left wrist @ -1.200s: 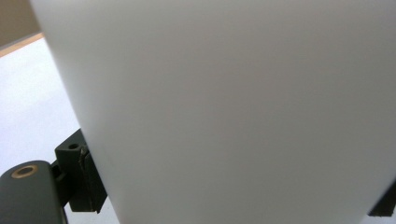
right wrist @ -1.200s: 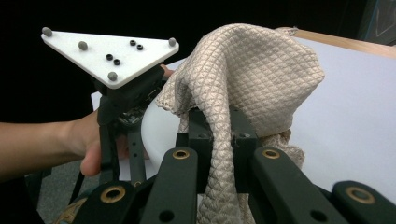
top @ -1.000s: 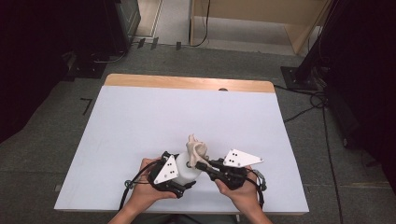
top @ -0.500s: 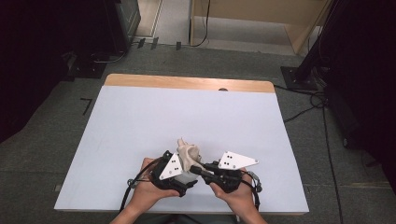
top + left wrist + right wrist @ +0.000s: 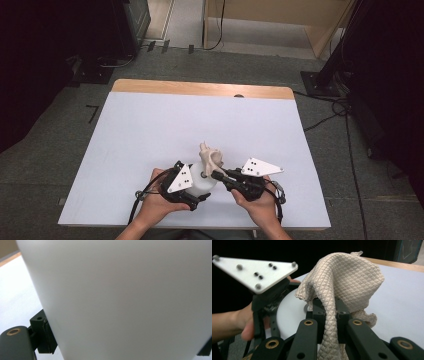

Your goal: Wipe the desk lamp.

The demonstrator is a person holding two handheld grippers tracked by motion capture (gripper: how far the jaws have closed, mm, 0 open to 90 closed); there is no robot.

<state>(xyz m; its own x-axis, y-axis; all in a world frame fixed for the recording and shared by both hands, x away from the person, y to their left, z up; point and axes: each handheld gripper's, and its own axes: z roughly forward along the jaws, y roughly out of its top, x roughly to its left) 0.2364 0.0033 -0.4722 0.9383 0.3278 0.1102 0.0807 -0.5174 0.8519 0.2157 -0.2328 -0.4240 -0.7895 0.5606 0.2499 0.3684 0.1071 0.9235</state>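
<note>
My left gripper view is so close to the white cup [image 5: 125,297] that its top, bottom and right side run off the frame, and one of my left jaws is barely a corner at the lower right. In my right gripper view the cloth [image 5: 344,285] covers my right jaws' tips, and its lower end is cut off at the bottom edge.

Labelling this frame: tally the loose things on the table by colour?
White: 1, the round white plastic container clamped in the left gripper
Beige: 1, the beige quilted cloth pinched in the right gripper
Total: 2
</note>
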